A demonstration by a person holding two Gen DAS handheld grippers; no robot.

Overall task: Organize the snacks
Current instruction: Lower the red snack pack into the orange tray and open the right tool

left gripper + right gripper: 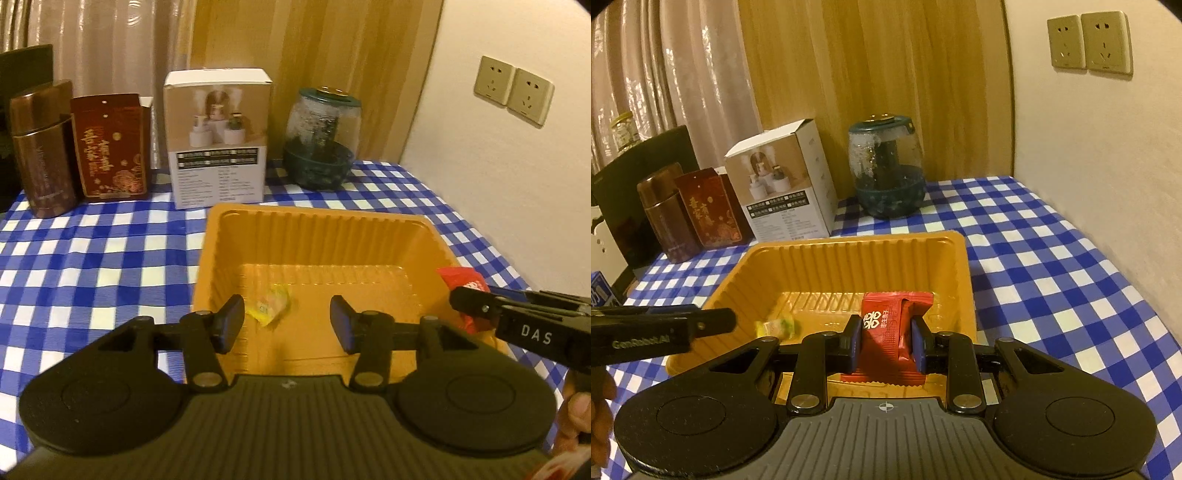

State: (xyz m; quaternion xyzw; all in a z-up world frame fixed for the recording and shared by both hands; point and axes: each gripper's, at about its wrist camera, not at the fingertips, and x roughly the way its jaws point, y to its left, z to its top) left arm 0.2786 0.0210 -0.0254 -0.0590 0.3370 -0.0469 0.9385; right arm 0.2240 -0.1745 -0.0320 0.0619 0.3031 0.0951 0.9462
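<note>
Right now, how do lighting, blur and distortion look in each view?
Left wrist view: dim amber cast, fisheye bends the wall edge, the yellow candy in the orange tray is smeared soft. Right wrist view: same warm tint, the red snack packet print is readable, the curtain shows glare streaks.

Black grippers (287,323), blue-padded fingers (918,345) (perhaps rubber).

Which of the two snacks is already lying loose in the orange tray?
The small yellow wrapped candy, lying free on the orange plastic tray floor. The red snack packet is clamped in the right hand-held gripper.
</note>
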